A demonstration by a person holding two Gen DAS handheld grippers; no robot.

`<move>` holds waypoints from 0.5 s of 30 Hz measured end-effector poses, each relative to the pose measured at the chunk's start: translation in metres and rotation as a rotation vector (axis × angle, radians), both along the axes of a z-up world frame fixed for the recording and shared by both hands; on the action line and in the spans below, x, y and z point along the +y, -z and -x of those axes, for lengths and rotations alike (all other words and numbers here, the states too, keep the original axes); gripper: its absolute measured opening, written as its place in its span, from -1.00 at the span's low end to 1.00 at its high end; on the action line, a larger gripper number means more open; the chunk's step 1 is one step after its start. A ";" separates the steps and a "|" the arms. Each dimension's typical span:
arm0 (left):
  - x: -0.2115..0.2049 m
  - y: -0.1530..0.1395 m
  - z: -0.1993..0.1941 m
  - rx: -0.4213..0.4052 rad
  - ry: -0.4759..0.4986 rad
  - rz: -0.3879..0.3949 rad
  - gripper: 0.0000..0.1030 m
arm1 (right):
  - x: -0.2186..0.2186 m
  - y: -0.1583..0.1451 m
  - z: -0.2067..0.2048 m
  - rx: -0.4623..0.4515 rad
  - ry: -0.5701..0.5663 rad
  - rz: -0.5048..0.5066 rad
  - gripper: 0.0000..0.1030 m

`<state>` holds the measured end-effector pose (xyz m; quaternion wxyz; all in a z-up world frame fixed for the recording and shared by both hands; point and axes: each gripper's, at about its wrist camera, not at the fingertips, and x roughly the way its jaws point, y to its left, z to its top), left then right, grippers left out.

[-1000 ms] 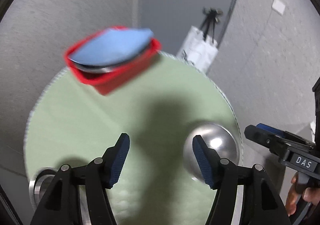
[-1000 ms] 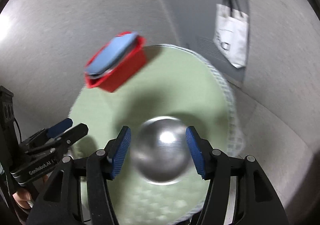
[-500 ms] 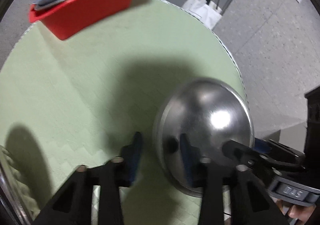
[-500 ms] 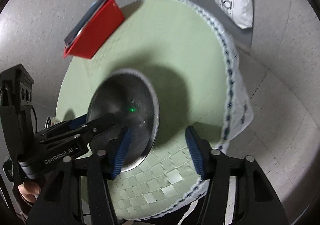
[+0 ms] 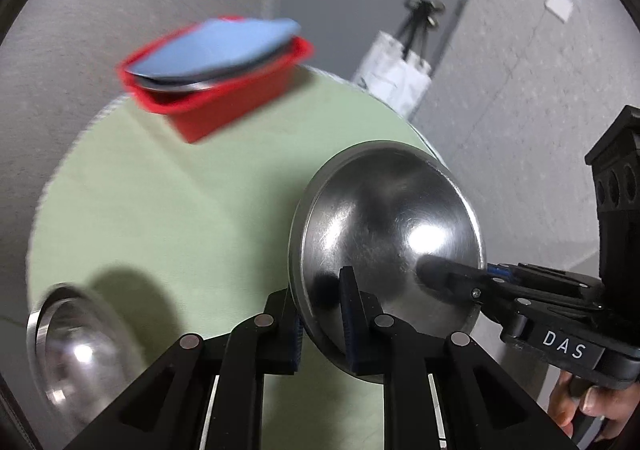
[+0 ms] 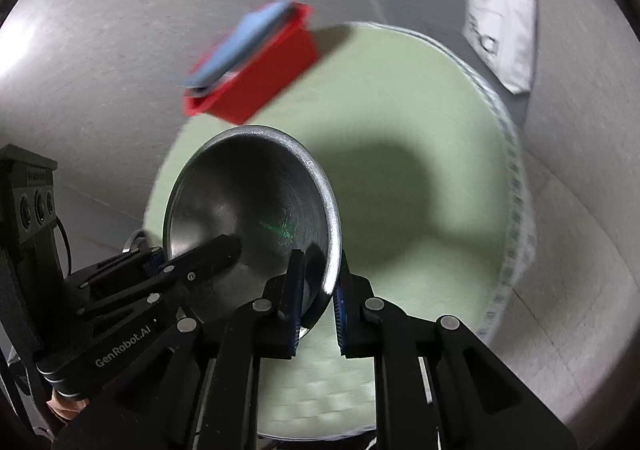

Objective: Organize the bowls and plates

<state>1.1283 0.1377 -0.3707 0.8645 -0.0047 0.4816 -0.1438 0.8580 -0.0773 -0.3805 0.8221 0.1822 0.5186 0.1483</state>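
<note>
Above the near right of the round green table [image 5: 192, 210], both grippers clamp one shiny steel bowl [image 5: 384, 234]: left gripper [image 5: 320, 314] and right gripper [image 6: 318, 302] grip opposite rim points. Judged purpose: a steady two-handed carry toward the red plastic bin [image 5: 224, 98] at the far side.

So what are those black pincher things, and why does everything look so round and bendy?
Those are tools, not a robot. A person holds one hand-held gripper in each hand, and each carries a tiny camera with a round, bendy lens. One picture looks along the left hand-held gripper, the other along the right hand-held gripper. Both pinch the rim of the same shiny metal bowl, lifted and tilted above the round green table. A second metal bowl sits at the table's edge. At the far side is a red tub with plates inside, a blue plate on top.
</note>
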 end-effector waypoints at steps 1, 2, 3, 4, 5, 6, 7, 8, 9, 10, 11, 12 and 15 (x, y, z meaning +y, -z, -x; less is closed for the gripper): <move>0.014 -0.007 0.006 -0.015 -0.018 0.000 -0.75 | 0.014 -0.007 -0.001 -0.013 -0.025 -0.002 -0.75; 0.028 -0.014 0.010 -0.030 -0.043 0.001 -0.75 | 0.026 -0.012 -0.001 -0.024 -0.044 -0.004 -0.75; 0.044 -0.020 0.013 -0.043 -0.069 0.003 -0.75 | 0.044 -0.018 -0.001 -0.039 -0.075 -0.001 -0.75; 0.049 -0.022 0.020 -0.050 -0.086 0.003 -0.75 | 0.056 -0.021 -0.002 -0.046 -0.096 0.001 -0.75; 0.068 -0.027 0.029 -0.059 -0.108 0.005 -0.75 | 0.072 -0.025 -0.002 -0.056 -0.122 -0.001 -0.75; 0.085 -0.030 0.037 -0.066 -0.135 0.006 -0.75 | 0.089 -0.027 -0.002 -0.061 -0.152 0.000 -0.75; 0.096 -0.032 0.044 -0.069 -0.154 0.007 -0.75 | 0.101 -0.027 -0.001 -0.062 -0.174 -0.001 -0.74; 0.112 -0.032 0.050 -0.071 -0.179 0.005 -0.75 | 0.117 -0.027 -0.001 -0.062 -0.201 -0.002 -0.74; 0.123 -0.033 0.057 -0.071 -0.197 0.003 -0.75 | 0.128 -0.026 0.001 -0.062 -0.219 0.000 -0.74; 0.136 -0.031 0.061 -0.067 -0.219 0.000 -0.75 | 0.143 -0.024 0.003 -0.059 -0.246 0.001 -0.74; 0.142 -0.030 0.067 -0.062 -0.231 0.000 -0.76 | 0.154 -0.023 0.003 -0.054 -0.265 -0.002 -0.74; 0.148 -0.027 0.074 -0.054 -0.247 0.002 -0.76 | 0.168 -0.020 0.004 -0.048 -0.285 0.001 -0.74; 0.166 -0.022 0.086 -0.027 -0.273 0.008 -0.75 | 0.195 -0.012 0.006 -0.030 -0.324 0.017 -0.73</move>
